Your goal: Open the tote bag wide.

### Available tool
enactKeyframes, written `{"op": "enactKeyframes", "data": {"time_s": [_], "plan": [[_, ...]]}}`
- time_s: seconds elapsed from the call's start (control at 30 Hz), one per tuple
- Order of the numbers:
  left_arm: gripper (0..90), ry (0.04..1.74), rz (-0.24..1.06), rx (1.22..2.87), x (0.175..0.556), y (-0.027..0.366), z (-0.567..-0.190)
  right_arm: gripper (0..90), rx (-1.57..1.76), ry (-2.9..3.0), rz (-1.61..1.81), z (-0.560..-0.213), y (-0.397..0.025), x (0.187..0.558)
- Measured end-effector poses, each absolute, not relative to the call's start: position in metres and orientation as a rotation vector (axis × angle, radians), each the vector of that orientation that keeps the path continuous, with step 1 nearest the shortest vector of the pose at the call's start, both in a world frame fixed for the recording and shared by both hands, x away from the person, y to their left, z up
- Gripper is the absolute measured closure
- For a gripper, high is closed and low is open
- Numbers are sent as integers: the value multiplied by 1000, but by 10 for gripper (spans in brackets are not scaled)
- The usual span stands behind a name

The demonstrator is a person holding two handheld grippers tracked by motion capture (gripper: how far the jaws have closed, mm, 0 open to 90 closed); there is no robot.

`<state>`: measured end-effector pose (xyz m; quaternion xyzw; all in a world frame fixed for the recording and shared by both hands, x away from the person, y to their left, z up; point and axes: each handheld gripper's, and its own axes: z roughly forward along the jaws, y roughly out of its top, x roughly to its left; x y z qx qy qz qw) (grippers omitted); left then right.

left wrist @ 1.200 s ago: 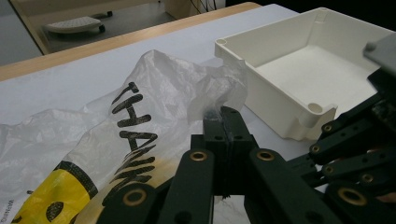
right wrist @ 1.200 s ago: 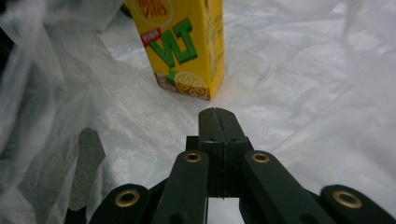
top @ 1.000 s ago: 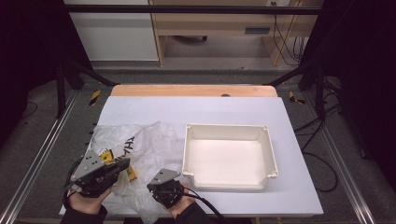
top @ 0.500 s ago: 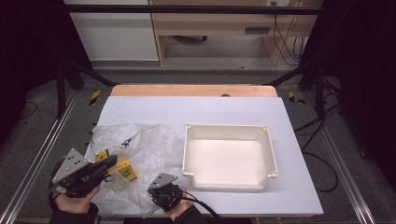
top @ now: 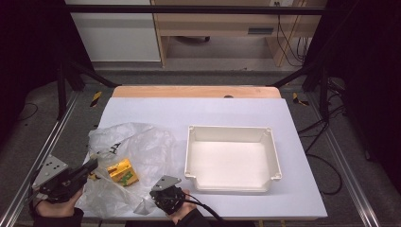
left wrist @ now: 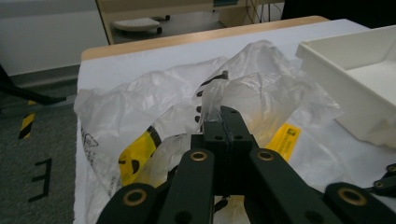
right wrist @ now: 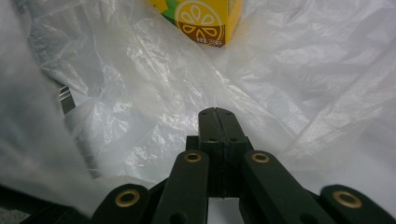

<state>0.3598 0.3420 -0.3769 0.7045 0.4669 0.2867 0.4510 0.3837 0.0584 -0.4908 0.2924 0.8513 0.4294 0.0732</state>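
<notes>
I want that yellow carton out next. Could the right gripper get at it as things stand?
Probably not directly: the right gripper has its jaws shut on the plastic bag, and the film seems to cover the yellow carton.

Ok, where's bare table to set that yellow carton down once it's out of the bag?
Bare table runs along the far side, between the wooden edge and the white tray, and down the strip right of the tray. The tray's floor is empty too. The near-left is crowded: the plastic bag with the yellow carton spreads there, both grippers at its near edge.
</notes>
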Motion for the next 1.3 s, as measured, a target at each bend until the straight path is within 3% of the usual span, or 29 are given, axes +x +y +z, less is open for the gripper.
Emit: {"op": "enactKeyframes", "data": {"time_s": [0.87,1.3], "plan": [[900,1277,658,1871,389,355,-428,897,884,2529,1319,-484,55,385],[900,1255,652,1854,379,353,-422,584,753,2318,1643,-411,53,378]]}}
